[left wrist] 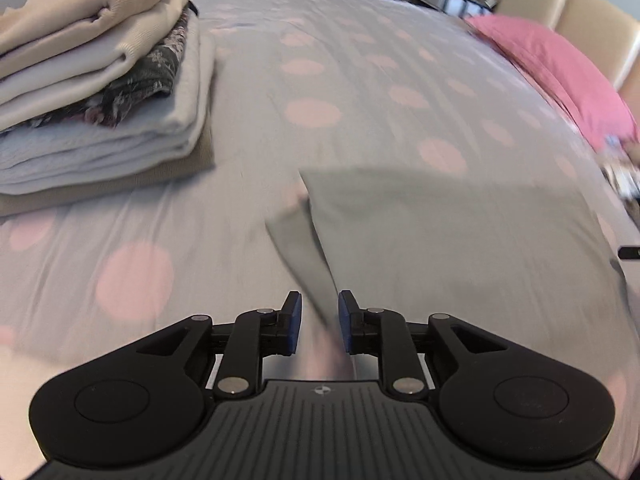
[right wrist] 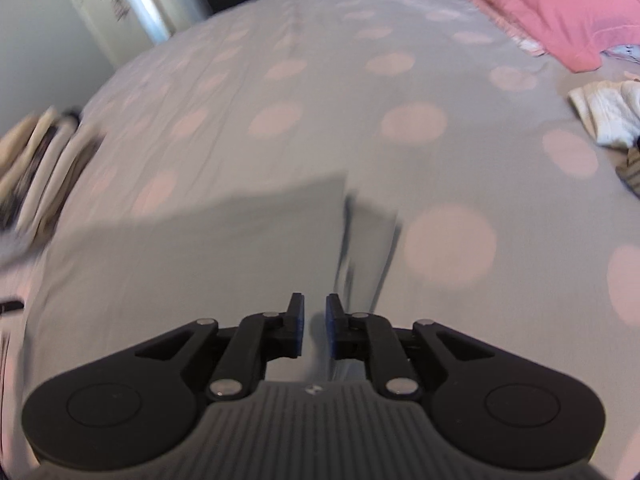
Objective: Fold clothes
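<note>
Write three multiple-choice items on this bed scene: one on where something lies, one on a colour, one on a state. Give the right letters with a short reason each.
1. Seen from the left gripper, where is the stack of folded clothes?
A. Ahead to the left
B. Ahead to the right
C. On the pillow

2. What colour is the pillow?
A. Green
B. Pink
C. Black

3. How does the grey garment lie on the bed cover?
A. Rolled into a ball
B. Hung on a hanger
C. Spread flat with a sleeve folded in

Answers: 1 A, the stack fills the upper left of the left wrist view. 2 B, it is plainly pink in both views. 3 C, its body lies flat and a strip runs toward the fingers.
</note>
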Available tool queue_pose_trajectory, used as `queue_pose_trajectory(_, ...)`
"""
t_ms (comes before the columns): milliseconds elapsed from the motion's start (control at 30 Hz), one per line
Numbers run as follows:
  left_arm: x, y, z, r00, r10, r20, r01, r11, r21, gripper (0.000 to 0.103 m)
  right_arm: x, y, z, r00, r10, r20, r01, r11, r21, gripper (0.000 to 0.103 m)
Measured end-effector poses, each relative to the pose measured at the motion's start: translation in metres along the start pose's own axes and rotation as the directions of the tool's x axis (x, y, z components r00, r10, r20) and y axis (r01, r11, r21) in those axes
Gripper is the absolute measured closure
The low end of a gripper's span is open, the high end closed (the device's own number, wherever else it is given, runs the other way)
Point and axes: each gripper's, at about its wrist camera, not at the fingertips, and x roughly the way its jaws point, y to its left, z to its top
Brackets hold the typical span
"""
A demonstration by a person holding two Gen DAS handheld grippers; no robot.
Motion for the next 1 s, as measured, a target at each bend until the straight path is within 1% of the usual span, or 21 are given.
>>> queue_pose_trajectory(33, -0.007, -0.004, -0.007, 1.000, -0.001, -0.005, 0.001, 1.000, 0.020, 0.084, -0.005, 0.002, -0.007, 1.000, 0.004, -0.011, -0.004, 1.000, -0.008, 0.083)
queue_pose_trajectory(167, -0.033, -0.027, -0.035, 1.000, 0.013, -0.006, -0.012, 0.992, 0.129, 0.076, -0.023, 0.010, -0.038, 1.000, 0.007, -0.029, -0.007, 1.000, 0.002, 0.075)
queue_pose_trajectory(267, -0.044, -0.047, -0.055, 0.999, 0.039, -0.018, -0.034, 0.981, 0.193, 0.075, -0.036, 0.015, -0.062, 0.999, 0.010, -0.042, -0.009, 1.000, 0.009, 0.070)
queue_pose_trajectory(300, -0.046, -0.051, -0.062, 0.999, 0.046, -0.020, -0.041, 0.981, 0.188, 0.074, -0.040, 0.017, -0.070, 0.999, 0.011, -0.046, -0.010, 1.000, 0.012, 0.069)
queue_pose_trajectory(333, -0.049, -0.053, -0.069, 0.999, 0.041, -0.018, -0.037, 0.986, 0.163, 0.073, -0.045, 0.019, -0.078, 0.999, 0.011, -0.051, -0.011, 1.000, 0.014, 0.068)
queue_pose_trajectory(367, -0.051, -0.054, -0.075, 0.999, 0.036, -0.016, -0.033, 0.990, 0.139, 0.069, -0.049, 0.021, -0.086, 0.998, 0.012, -0.055, -0.011, 1.000, 0.016, 0.068)
queue_pose_trajectory(400, -0.053, -0.054, -0.081, 0.999, 0.033, -0.011, -0.032, 0.994, 0.105, 0.061, -0.053, 0.023, -0.093, 0.998, 0.013, -0.059, -0.012, 1.000, 0.019, 0.067)
queue_pose_trajectory(433, -0.054, -0.051, -0.087, 0.999, 0.036, -0.001, -0.036, 0.998, 0.051, 0.058, -0.058, 0.024, -0.101, 0.998, 0.014, -0.064, -0.013, 1.000, 0.021, 0.067)
queue_pose_trajectory(500, -0.054, -0.046, -0.098, 0.999, 0.042, 0.009, -0.041, 0.999, -0.029, 0.058, -0.065, 0.027, -0.116, 0.997, 0.016, -0.071, -0.013, 0.999, 0.032, 0.067)
queue_pose_trajectory(567, -0.051, -0.046, -0.107, 0.998, 0.056, 0.001, -0.056, 0.998, -0.034, 0.058, -0.065, 0.020, -0.123, 0.998, 0.016, -0.066, -0.010, 0.997, 0.081, 0.067)
queue_pose_trajectory(667, -0.046, -0.054, -0.114, 0.996, 0.092, -0.006, -0.091, 0.994, 0.058, 0.058, -0.062, 0.011, -0.130, 0.998, 0.012, -0.066, -0.003, 0.991, 0.133, 0.067)
queue_pose_trajectory(800, -0.036, -0.061, -0.116, 0.992, 0.130, 0.004, -0.129, 0.983, 0.131, 0.058, -0.053, 0.001, -0.128, 0.998, -0.002, -0.067, 0.014, 0.985, 0.171, 0.062)
queue_pose_trajectory(867, -0.030, -0.066, -0.118, 0.989, 0.146, 0.003, -0.144, 0.975, 0.168, 0.058, -0.049, -0.004, -0.126, 0.998, 0.004, -0.067, 0.009, 0.980, 0.196, 0.062)
queue_pose_trajectory(933, -0.023, -0.073, -0.122, 0.988, 0.154, -0.008, -0.149, 0.965, 0.217, 0.059, -0.048, -0.003, -0.126, 0.998, 0.005, -0.070, 0.009, 0.981, 0.194, 0.062)
queue_pose_trajectory(967, -0.020, -0.076, -0.123, 0.987, 0.159, -0.011, -0.152, 0.959, 0.241, 0.061, -0.047, -0.002, -0.126, 0.997, 0.006, -0.071, 0.008, 0.981, 0.193, 0.062)
queue_pose_trajectory(1000, -0.017, -0.080, -0.124, 0.986, 0.165, -0.011, -0.156, 0.951, 0.266, 0.065, -0.047, -0.002, -0.126, 0.997, 0.006, -0.072, 0.008, 0.981, 0.191, 0.062)
